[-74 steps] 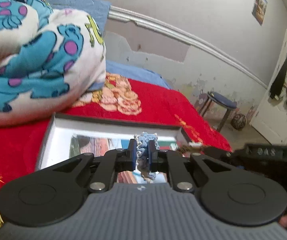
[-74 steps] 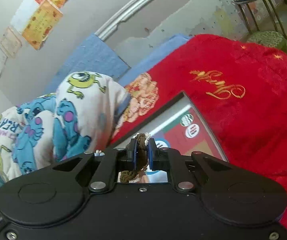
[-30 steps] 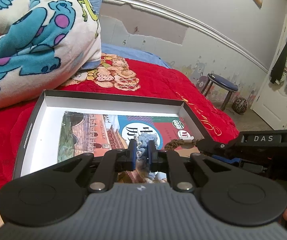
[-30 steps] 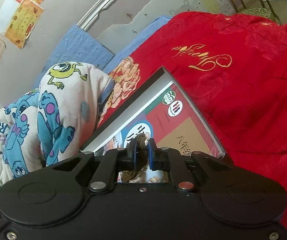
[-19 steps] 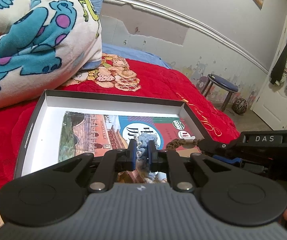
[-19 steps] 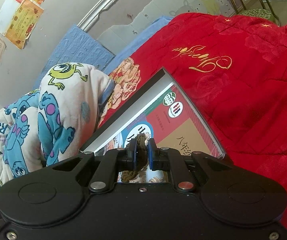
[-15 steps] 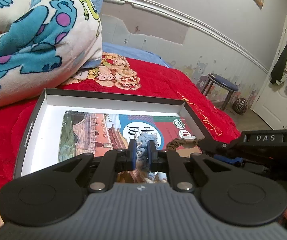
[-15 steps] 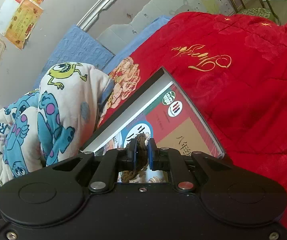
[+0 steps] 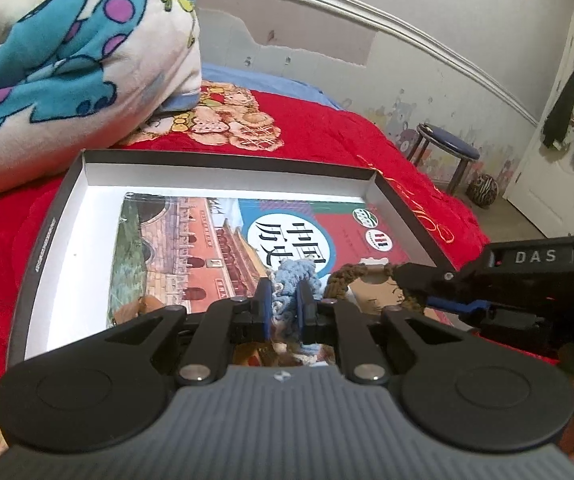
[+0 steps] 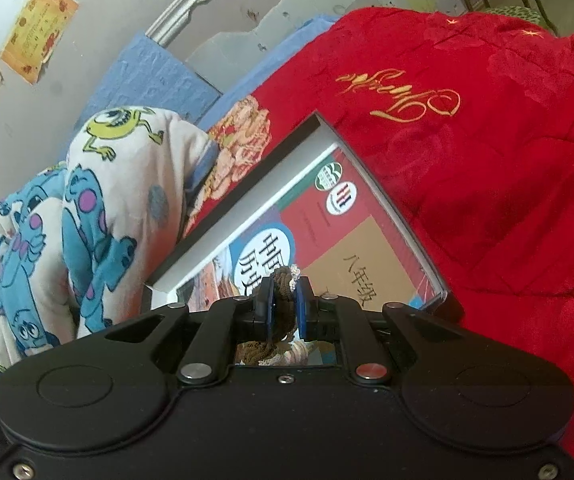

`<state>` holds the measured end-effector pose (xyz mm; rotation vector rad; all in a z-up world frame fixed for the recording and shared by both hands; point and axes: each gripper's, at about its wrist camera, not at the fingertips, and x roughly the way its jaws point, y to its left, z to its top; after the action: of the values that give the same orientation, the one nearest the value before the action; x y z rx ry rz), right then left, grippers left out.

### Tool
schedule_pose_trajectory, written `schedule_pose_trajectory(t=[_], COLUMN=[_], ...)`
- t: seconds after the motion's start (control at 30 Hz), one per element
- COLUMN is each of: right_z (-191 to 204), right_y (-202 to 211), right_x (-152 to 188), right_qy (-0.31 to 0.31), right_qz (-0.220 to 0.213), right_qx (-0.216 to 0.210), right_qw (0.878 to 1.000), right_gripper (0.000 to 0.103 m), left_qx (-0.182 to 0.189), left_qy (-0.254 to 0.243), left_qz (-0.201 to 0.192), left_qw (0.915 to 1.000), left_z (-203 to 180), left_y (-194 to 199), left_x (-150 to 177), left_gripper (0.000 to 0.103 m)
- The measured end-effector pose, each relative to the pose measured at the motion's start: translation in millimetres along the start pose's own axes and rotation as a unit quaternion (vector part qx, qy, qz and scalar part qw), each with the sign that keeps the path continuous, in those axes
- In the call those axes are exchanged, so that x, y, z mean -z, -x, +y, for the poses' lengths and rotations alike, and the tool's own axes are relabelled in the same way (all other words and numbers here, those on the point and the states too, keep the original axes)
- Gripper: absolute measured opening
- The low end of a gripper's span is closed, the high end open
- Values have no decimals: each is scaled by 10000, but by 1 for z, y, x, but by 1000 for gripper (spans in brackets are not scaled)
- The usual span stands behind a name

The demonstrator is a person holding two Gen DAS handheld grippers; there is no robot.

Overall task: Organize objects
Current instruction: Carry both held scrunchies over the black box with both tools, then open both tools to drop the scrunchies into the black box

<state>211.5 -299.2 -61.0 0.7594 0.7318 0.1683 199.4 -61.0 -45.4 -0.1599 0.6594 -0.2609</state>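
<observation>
While my left gripper (image 9: 283,304) hangs over the near end of the box (image 9: 223,160), its 2 blue pads are easing apart, and the blue crochet piece (image 9: 293,280) sits between them with the pads touching its knobbly yarn. That piece is soft, looped and lumpy, with a cream fringe trailing under the jaws.

Just to the right I see my right gripper (image 9: 401,270) coming in from the side, and in its own view (image 10: 283,306) the pads are pressed tight on the brown crochet piece (image 10: 283,300), a coarse braided cord of dark yarn. From the left view its brown loop (image 9: 345,278) lies right beside the blue one, both low over the book, though I cannot tell whether they rest on it.

Under them, the book (image 9: 191,256) lies flat inside the box: glossy cover, red building, white disc with black characters. Around it the box is a shallow rectangle, white inside, dark thin walls.

Beyond that, the red bedspread (image 10: 507,168) is plush and creased, with gold script stitched in. Further left, a fleecy cartoon blanket (image 9: 67,52) bulges in a soft heap. At the far wall stands a round blue-topped stool (image 9: 447,148).
</observation>
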Motion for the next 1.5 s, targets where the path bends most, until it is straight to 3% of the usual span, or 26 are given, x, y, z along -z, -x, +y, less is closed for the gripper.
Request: schedule_pose_trajectory(t=[0.17,0.33,0.6,0.73,0.87,0.97,1.1,1.3,1.5], right_z=[7,11,16,23,27,26,26,39,43], right_y=[4,6,8,10,10,14,24,60,105], right_x=[1,3,10,16,21,20,19,27,38], right_qy=[177,261,375,556,709,653,578,616,476], right_qz=[-10,20,97,130,168,123,104,-85,-436], right_qx=[154,239,415,567,715,696,425,67,-98], right_qw=[9997,9994,9984,9968,9948,9954,9974,9980,9979], right_gripper=[12,12,12,13,16,18,42,58,69], left_qx=[-145,-209,-219,-190,-442,-568,-660,-707,-692], left_qy=[-183,-355,-523,-548,-677,-630,-450,-571,-565], left_qz=[23,60,-4,-115,-390,-506,-545,-798,-1325], left_qw=[9997,9991,9984,9983,9960,9951,9953,9927,9872], left_z=[-6,-12,-18,-20,-26,-23,-14,-16,-26], left_y=[-1,2,6,11,22,29,39,74,121], left_x=[1,1,5,7,8,7,4,1,-3], left_gripper=[21,38,44,63,72,85,86,89,103])
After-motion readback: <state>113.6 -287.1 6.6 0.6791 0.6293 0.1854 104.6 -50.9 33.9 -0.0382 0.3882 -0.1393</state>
